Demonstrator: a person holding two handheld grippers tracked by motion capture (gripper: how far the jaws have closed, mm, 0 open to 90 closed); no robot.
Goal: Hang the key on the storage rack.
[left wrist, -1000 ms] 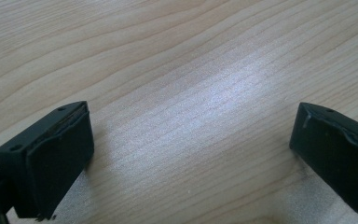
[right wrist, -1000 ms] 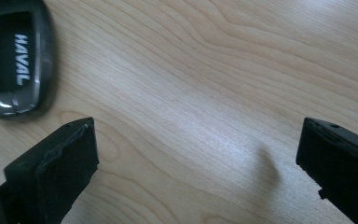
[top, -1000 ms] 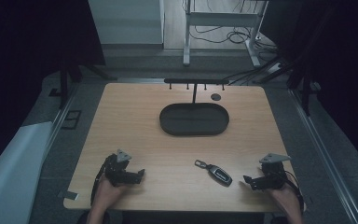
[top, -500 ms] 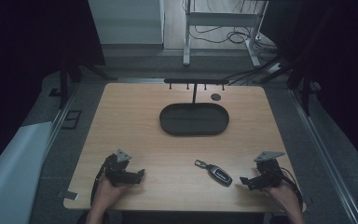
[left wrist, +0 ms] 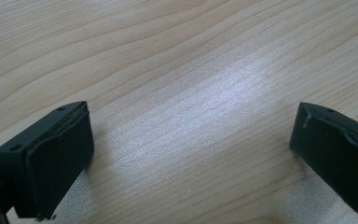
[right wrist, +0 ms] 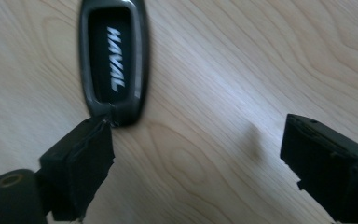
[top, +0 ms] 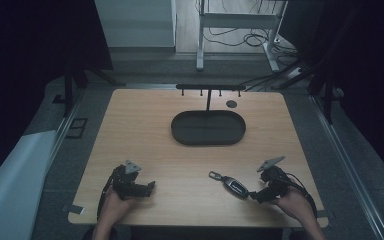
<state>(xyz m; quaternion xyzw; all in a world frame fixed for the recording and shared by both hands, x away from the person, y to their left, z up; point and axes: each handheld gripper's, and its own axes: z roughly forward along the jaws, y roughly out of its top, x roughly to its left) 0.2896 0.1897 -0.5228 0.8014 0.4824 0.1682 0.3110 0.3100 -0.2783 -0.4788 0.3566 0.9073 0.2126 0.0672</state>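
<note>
On the near right part of the wooden table (top: 145,135) lies the car key fob (top: 235,187), dark, flat on the boards, its small ring end pointing toward the table's middle. In the right gripper view its top edge is cut off and its outline is a little blurred, though white lettering on its face reads clearly. The right gripper (top: 258,196) sits just beside the fob's near end. In that gripper's own view, one black pad overlaps the fob's lower tip; whether it touches is hard to say. The other pad stands well off over bare wood. The jaws have just been closing, yet they are spread wide and the fob lies outside the gap, not pinched. Over on the near left, the left gripper (top: 147,187) rests low on the table, jaws spread, only grain between them. Beyond, at mid-table, a dark oval tray (top: 180,134) sits before a small black rack (top: 209,88).
</note>
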